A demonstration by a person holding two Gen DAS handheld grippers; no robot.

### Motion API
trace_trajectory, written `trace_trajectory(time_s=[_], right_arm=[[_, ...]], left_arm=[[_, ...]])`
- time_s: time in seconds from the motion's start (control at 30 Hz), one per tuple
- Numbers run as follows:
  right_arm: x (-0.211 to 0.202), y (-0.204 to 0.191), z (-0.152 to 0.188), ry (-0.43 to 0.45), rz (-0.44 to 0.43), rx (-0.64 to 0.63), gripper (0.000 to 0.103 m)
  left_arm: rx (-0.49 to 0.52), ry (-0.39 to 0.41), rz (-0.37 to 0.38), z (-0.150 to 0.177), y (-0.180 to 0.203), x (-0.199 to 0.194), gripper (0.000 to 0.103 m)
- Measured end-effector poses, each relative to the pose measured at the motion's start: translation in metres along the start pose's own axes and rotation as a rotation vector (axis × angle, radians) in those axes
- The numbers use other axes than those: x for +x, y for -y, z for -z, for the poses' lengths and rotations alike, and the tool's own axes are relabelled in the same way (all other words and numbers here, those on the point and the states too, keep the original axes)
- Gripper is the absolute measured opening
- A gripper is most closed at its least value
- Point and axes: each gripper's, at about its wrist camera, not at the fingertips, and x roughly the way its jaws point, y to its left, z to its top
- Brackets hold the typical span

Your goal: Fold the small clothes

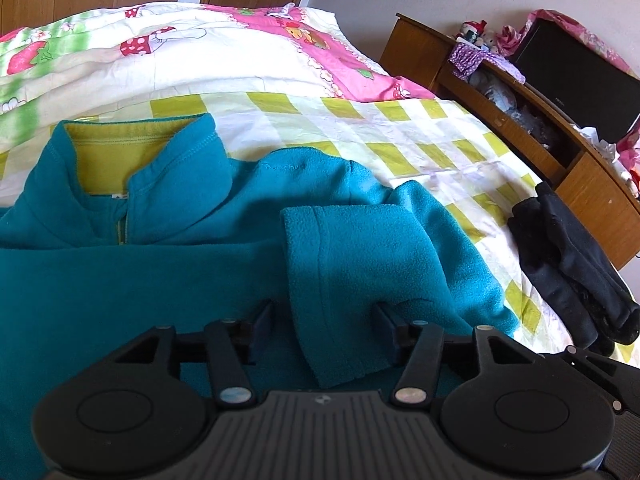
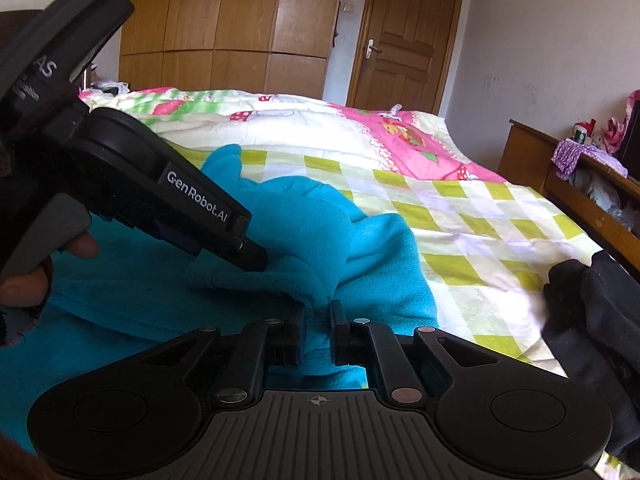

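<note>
A small teal fleece jacket (image 1: pixel 160 248) with a yellow-lined collar lies front up on the checked bed sheet (image 1: pixel 420 136). Its sleeve (image 1: pixel 352 264) is folded back over the body. My left gripper (image 1: pixel 324 312) is open, its fingers on either side of the sleeve cuff. In the right wrist view the left gripper's body (image 2: pixel 192 208) reaches in from the left onto the fleece (image 2: pixel 304 240). My right gripper (image 2: pixel 318 316) is shut on a fold of the sleeve fabric.
A black garment (image 1: pixel 572 256) lies on the bed's right edge, also in the right wrist view (image 2: pixel 592 304). A cartoon-print quilt (image 1: pixel 180 52) is bunched at the far side. A wooden shelf unit (image 1: pixel 540 120) stands to the right; wardrobe and door (image 2: pixel 404 32) are behind.
</note>
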Motion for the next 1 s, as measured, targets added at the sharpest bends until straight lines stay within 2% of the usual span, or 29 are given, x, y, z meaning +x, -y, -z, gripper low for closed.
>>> trace_trajectory(time_s=[0.03, 0.13, 0.27, 0.37, 0.43, 0.5, 0.53, 0.57, 0.63, 0.67, 0.73, 0.77, 0.8, 0.9, 1.0], right_arm=[[-0.002, 0.003, 0.000, 0.001, -0.005, 0.015, 0.008], [-0.005, 0.008, 0.002, 0.012, -0.003, 0.031, 0.008], [-0.006, 0.013, 0.008, 0.012, -0.019, 0.058, 0.008], [-0.008, 0.006, 0.009, 0.013, -0.017, 0.040, 0.009], [-0.009, 0.003, 0.011, 0.022, -0.015, 0.021, 0.010], [-0.009, 0.000, 0.011, 0.019, -0.021, 0.008, 0.012], [-0.008, -0.001, 0.011, 0.023, -0.017, 0.003, 0.013], [-0.008, -0.003, 0.010, 0.027, -0.016, -0.002, 0.013], [-0.007, -0.004, 0.009, 0.031, -0.019, -0.014, 0.015], [-0.006, -0.005, 0.009, 0.038, -0.019, -0.020, 0.015], [-0.004, -0.008, 0.009, 0.047, 0.000, -0.048, 0.014], [-0.004, -0.008, 0.009, 0.042, 0.018, -0.063, 0.014], [-0.005, -0.005, 0.008, 0.042, 0.024, -0.052, 0.010], [-0.024, 0.013, 0.002, 0.065, -0.016, 0.051, 0.009], [-0.042, 0.016, 0.003, 0.106, -0.024, 0.064, 0.009]], left_arm=[[-0.009, 0.005, 0.005, 0.001, 0.002, -0.002, 0.064], [-0.007, 0.017, 0.041, 0.002, 0.008, -0.012, 0.022], [-0.023, 0.032, 0.026, 0.000, 0.003, -0.016, 0.020], [-0.069, 0.008, 0.072, -0.004, -0.004, -0.016, 0.020], [-0.071, 0.016, 0.059, -0.005, -0.003, -0.017, 0.021], [-0.033, -0.016, 0.037, -0.008, 0.001, -0.009, 0.032], [-0.025, -0.036, 0.019, -0.009, 0.003, -0.002, 0.044], [-0.010, -0.051, 0.008, -0.009, 0.005, 0.004, 0.051], [0.010, -0.063, -0.026, -0.008, 0.010, 0.013, 0.050], [0.015, -0.060, -0.034, -0.007, 0.013, 0.013, 0.044], [0.013, -0.047, -0.009, -0.009, 0.016, 0.006, 0.021], [0.015, -0.028, 0.004, -0.011, 0.018, -0.001, 0.021], [0.021, -0.003, 0.020, -0.012, 0.019, -0.010, 0.021], [-0.007, 0.058, 0.074, -0.014, 0.019, -0.037, 0.021], [-0.057, 0.083, 0.091, -0.004, 0.010, -0.049, 0.021]])
